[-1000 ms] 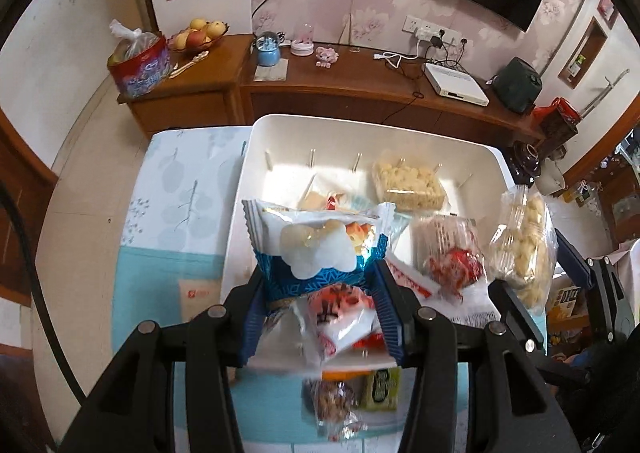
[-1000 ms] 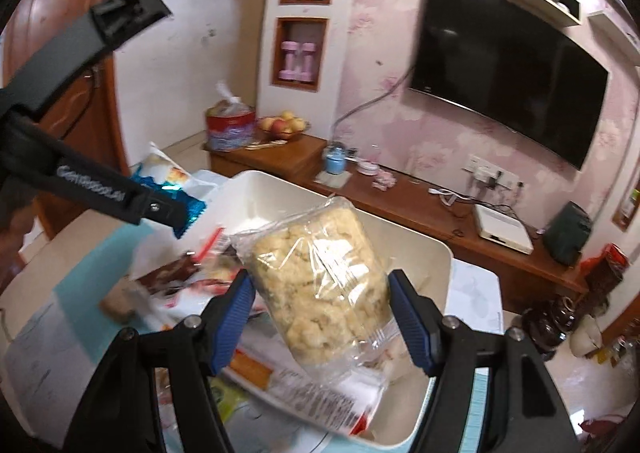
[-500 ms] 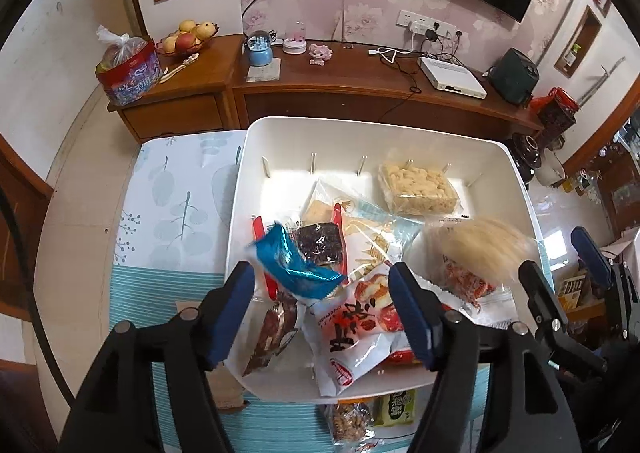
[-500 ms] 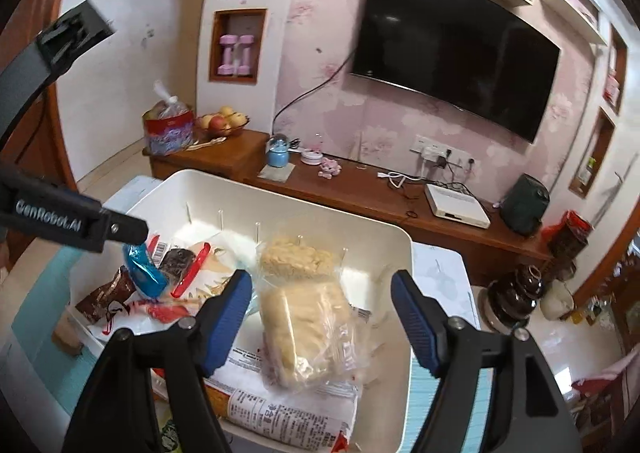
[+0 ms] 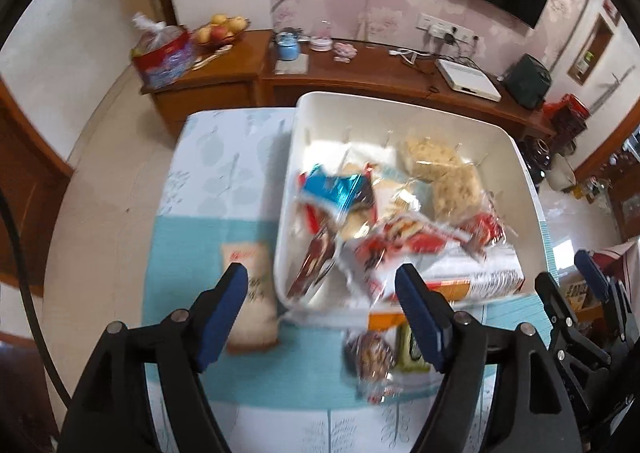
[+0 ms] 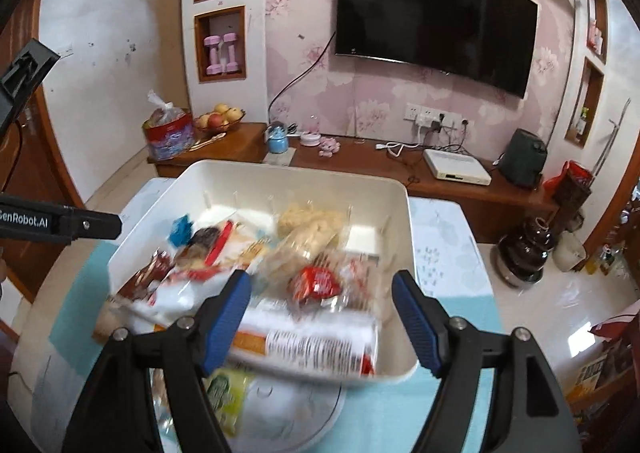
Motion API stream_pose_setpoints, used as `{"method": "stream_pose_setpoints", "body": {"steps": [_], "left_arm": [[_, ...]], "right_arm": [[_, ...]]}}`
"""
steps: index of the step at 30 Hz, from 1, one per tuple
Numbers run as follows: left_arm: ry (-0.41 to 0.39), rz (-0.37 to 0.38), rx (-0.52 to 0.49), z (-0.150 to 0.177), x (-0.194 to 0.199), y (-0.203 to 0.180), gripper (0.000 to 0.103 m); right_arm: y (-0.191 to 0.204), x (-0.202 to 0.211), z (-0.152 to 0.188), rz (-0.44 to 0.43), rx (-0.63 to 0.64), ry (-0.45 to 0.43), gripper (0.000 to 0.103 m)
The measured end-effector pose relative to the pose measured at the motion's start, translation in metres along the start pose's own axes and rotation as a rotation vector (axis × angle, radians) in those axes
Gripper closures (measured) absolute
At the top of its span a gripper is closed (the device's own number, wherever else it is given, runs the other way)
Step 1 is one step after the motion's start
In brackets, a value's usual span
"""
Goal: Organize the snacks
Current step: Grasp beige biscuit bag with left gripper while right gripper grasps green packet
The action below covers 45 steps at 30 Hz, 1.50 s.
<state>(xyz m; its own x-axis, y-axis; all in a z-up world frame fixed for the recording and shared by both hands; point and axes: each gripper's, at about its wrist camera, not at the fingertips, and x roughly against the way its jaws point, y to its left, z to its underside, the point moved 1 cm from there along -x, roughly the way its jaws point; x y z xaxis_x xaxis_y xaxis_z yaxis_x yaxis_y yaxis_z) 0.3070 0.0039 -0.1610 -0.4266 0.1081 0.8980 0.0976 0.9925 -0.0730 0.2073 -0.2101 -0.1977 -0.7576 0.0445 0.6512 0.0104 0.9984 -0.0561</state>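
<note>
Through the left wrist camera we see our left gripper (image 5: pixel 320 285), its jaws opening with nothing held, above the near left corner of the white plastic bin (image 5: pixel 524 173) heaped with wrapped snacks, a pale packet (image 5: pixel 252 297) lying on the tablecloth just outside it. Through the right wrist camera our right gripper (image 6: pixel 322 299) stands spread and empty over the bin's near edge, above a red-wrapped snack (image 6: pixel 316 285).

**Camera placement: two wrist views, one shared bin**

Left wrist view looks steeply down, close above the white bin (image 5: pixel 528 189), which lies toward 1 o'clock. Right wrist view faces shallower, the bin (image 6: pixel 404 221) at 12 o'clock. Both share the television (image 6: pixel 432 17) wall.
</note>
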Motion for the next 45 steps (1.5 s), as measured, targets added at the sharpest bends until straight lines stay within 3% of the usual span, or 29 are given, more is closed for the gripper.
{"method": "stream_pose_setpoints", "body": {"steps": [10,20,29,39,45], "left_arm": [[0.023,-0.084,0.075,0.052,0.048,0.016,0.028],[0.046,-0.147,0.060,0.074,0.052,0.026,0.024],[0.132,-0.123,0.032,0.080,0.008,0.040,0.023],[0.202,-0.047,0.069,0.079,-0.053,0.065,0.022],[0.216,-0.036,0.107,0.077,-0.089,0.076,0.022]], "right_arm": [[-0.020,0.037,0.025,-0.105,-0.063,0.114,0.029],[-0.026,0.054,0.046,-0.200,-0.116,0.170,0.029],[-0.006,0.028,0.069,-0.243,-0.207,0.264,0.029],[0.011,-0.027,0.105,-0.230,-0.564,0.441,0.029],[0.025,-0.046,0.114,-0.178,-0.642,0.471,0.029]]}}
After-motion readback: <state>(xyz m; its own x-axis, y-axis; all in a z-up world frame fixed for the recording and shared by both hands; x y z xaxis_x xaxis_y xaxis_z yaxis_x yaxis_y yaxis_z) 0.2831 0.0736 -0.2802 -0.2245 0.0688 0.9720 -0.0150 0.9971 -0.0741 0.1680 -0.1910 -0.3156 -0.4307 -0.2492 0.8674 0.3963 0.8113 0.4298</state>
